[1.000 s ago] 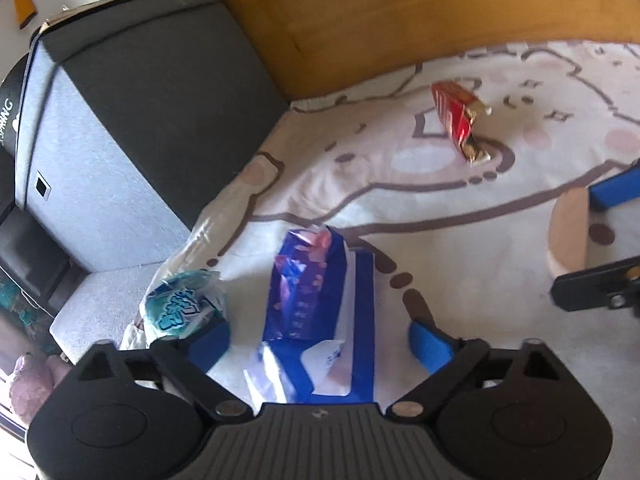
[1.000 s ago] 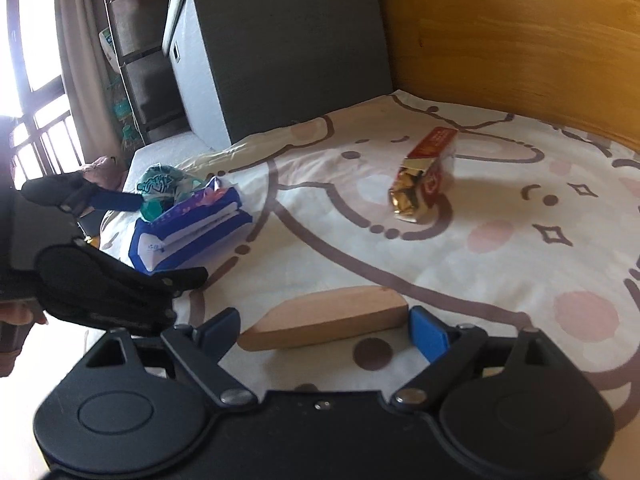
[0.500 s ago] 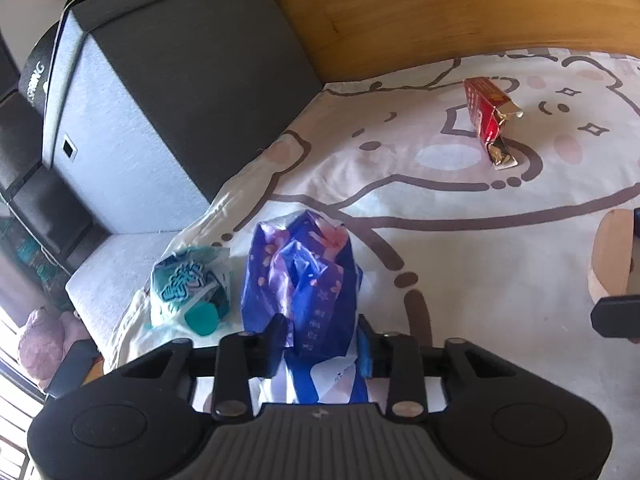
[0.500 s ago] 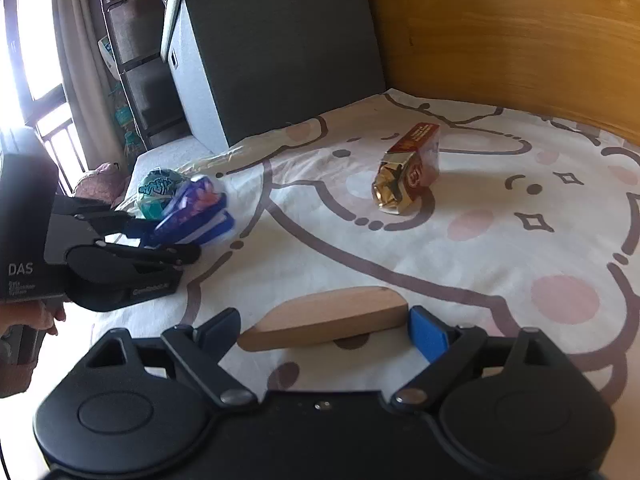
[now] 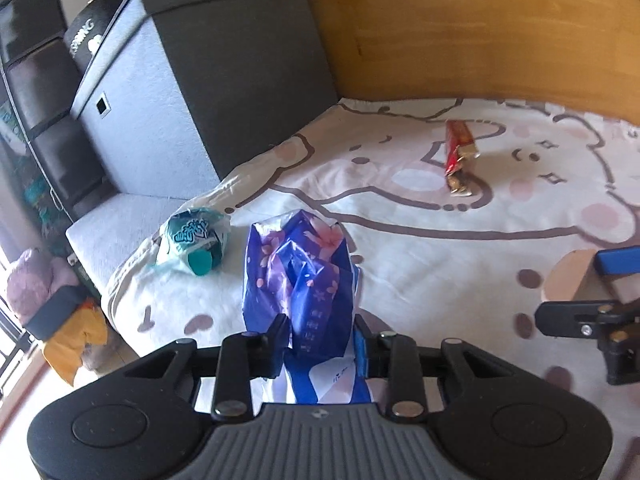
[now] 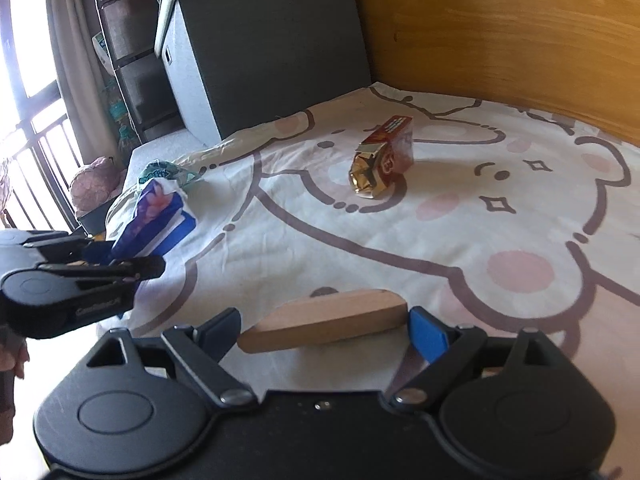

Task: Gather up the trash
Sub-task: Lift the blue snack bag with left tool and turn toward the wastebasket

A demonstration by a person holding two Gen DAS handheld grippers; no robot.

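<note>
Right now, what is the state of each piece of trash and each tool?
Blue floral wrapper: crumpled, clamped in the left tool.
Left tool: shut on the wrapper.
Right tool: holds a wooden block.
Red box: torn open, lying free.
Teal wrapper: crumpled, lying free.

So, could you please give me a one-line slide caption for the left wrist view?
Left tongs clamp a blue floral wrapper on the cartoon bedsheet; a teal packet and a red carton remain.

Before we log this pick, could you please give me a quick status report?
Left claw shut on blue wrapper. Right claw grips wooden block. Teal wrapper, red box remain on bed.
</note>
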